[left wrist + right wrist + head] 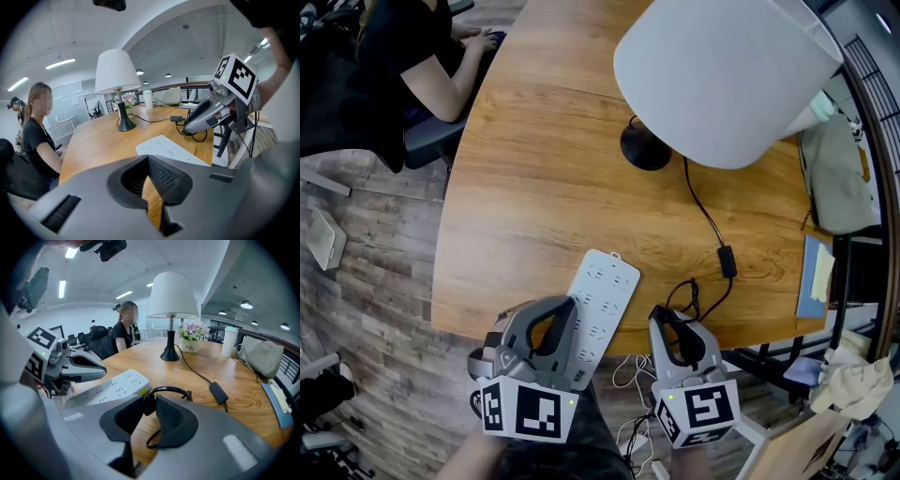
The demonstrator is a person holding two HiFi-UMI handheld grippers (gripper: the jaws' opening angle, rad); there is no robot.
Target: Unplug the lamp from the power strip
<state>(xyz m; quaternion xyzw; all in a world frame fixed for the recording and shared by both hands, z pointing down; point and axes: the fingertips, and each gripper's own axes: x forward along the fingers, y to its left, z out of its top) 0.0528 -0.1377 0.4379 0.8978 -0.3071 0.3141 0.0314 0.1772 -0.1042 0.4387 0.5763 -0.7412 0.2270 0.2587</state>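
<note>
The lamp's white shade point(727, 75) and black base point(645, 150) stand on the wooden table point(534, 187). Its black cord point(703, 211) runs through an inline box point(727, 261) and loops back to my right gripper point(673, 323). That gripper point(147, 406) is shut on the black plug point(146, 401), held just right of the white power strip point(602, 305), apart from it. My left gripper point(546, 328) hangs over the strip's near left end. Its jaws point(146, 180) stand slightly apart, with only bare wood showing between them.
A person point(441, 56) sits at the table's far left. A grey bag point(834, 178) and a blue notebook point(814, 277) lie at the right edge. A cup point(229, 341) and a flower pot point(190, 345) stand behind the lamp. Loose cables point(633, 375) hang below the near edge.
</note>
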